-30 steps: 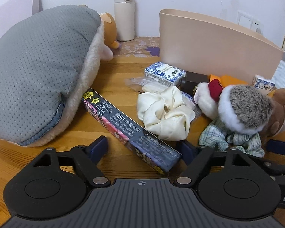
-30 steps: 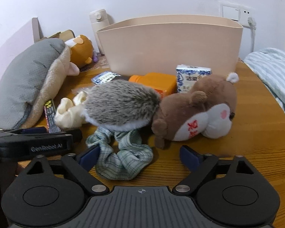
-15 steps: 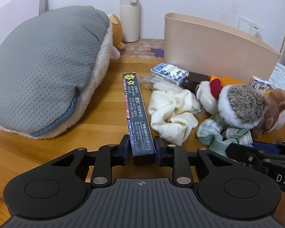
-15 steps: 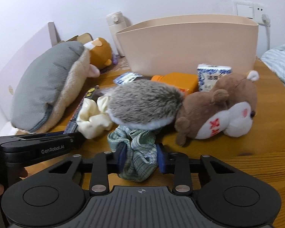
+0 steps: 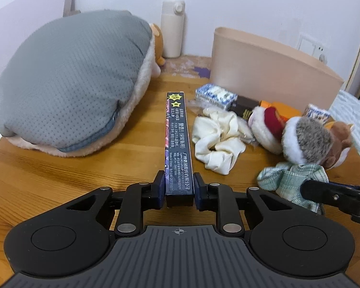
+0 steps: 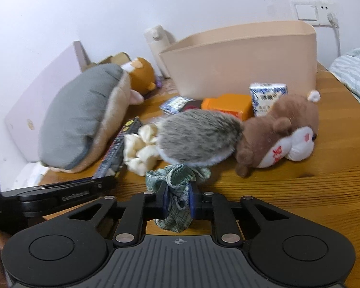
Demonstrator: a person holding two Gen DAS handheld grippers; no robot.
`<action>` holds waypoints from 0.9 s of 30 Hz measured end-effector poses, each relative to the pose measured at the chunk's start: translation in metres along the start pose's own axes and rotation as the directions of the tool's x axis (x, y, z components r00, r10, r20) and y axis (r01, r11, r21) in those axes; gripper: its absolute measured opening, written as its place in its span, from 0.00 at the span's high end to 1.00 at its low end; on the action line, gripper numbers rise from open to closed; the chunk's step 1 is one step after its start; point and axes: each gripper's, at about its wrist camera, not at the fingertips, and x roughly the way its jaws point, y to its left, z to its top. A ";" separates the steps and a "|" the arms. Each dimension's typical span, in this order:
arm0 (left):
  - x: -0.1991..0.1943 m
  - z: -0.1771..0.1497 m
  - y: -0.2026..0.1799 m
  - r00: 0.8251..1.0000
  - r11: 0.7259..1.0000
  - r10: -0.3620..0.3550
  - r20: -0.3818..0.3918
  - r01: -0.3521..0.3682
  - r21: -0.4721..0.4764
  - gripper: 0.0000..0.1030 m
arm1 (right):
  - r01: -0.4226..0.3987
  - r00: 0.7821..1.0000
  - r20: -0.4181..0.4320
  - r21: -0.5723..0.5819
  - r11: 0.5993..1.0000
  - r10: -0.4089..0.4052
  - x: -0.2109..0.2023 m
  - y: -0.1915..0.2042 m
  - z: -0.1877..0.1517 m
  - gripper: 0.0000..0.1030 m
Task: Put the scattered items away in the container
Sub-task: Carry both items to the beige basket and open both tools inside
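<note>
Long dark box [image 5: 178, 141] clamped flat; green plaid scrunchie [image 6: 177, 192] pinched; beige container [image 6: 247, 64] upright behind.

A bedroom at home is showing itself here — striped bedding [image 6: 352, 69] is lying off the wooden table's [image 6: 324, 168] right edge, plush toys [image 6: 283, 129] are crowding the middle, and a wall socket [image 6: 324, 12] is sitting behind the far edge.

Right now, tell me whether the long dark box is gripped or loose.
Gripped: the left gripper is shut on the long dark box, fingers pressing both sides.
</note>
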 end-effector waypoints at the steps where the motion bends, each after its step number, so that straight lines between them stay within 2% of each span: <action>1: -0.005 0.000 -0.001 1.000 1.000 -0.001 0.010 0.001 -0.002 0.77 | -0.008 1.000 0.007 -0.006 1.000 0.008 -0.005 0.003 0.000 0.86; 4: -0.019 -0.003 0.009 0.999 1.000 -0.003 0.037 0.003 -0.006 0.77 | -0.027 0.999 0.029 -0.024 0.999 0.028 -0.019 0.010 0.002 0.86; 11: -0.028 0.013 0.003 0.995 1.000 -0.013 0.097 0.013 0.000 0.77 | -0.052 0.995 0.082 -0.037 0.998 0.054 -0.046 0.016 0.012 0.86; 17: -0.043 0.040 -0.010 0.986 0.999 -0.050 0.161 0.047 0.021 0.77 | -0.024 0.991 0.133 -0.052 0.998 0.030 -0.064 0.009 0.034 0.86; 21: -0.047 0.058 -0.022 0.980 0.994 -0.110 0.168 0.106 0.033 0.77 | 0.004 0.984 0.175 -0.067 0.998 0.008 -0.072 0.003 0.054 0.86; 27: -0.046 0.079 -0.041 0.971 0.988 -0.150 0.188 0.141 0.057 0.77 | 0.024 0.976 0.217 -0.059 0.998 -0.011 -0.074 -0.009 0.080 0.86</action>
